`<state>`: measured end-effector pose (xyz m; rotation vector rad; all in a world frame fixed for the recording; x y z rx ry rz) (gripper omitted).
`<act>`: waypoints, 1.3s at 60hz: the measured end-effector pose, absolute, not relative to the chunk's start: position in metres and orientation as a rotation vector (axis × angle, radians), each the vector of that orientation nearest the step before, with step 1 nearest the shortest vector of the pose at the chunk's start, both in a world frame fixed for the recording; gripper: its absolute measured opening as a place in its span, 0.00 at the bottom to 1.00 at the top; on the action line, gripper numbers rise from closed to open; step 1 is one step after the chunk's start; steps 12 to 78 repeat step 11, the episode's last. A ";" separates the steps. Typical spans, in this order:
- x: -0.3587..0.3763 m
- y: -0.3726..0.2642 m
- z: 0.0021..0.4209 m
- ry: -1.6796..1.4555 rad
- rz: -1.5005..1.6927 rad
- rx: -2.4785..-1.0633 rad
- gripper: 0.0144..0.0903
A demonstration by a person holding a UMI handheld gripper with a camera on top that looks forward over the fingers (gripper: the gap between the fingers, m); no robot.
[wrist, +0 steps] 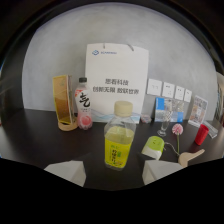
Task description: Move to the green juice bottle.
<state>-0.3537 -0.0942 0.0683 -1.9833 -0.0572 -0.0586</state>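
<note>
The green juice bottle (119,137) stands upright on the dark table (40,140), with a pale yellow cap and a yellow-green label. It is just ahead of my gripper (114,173), roughly centred on the gap between the fingers. The two pale fingertips (67,171) show at the bottom, spread wide apart with nothing between them. The gripper is open.
Behind the bottle stands a white paper bag (117,80). To its left are a pink-labelled bottle (83,106) and a gold trophy-like stand (63,102). To the right are a small green-white object (153,147), a wine glass (165,117), a pink flower (177,130), a red cup (201,134) and a wooden scoop (190,157).
</note>
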 end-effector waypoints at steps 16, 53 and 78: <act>-0.352 -0.095 0.070 -0.055 -0.061 -1.976 0.94; -0.352 -0.095 0.070 -0.055 -0.061 -1.976 0.94; -0.352 -0.095 0.070 -0.055 -0.061 -1.976 0.94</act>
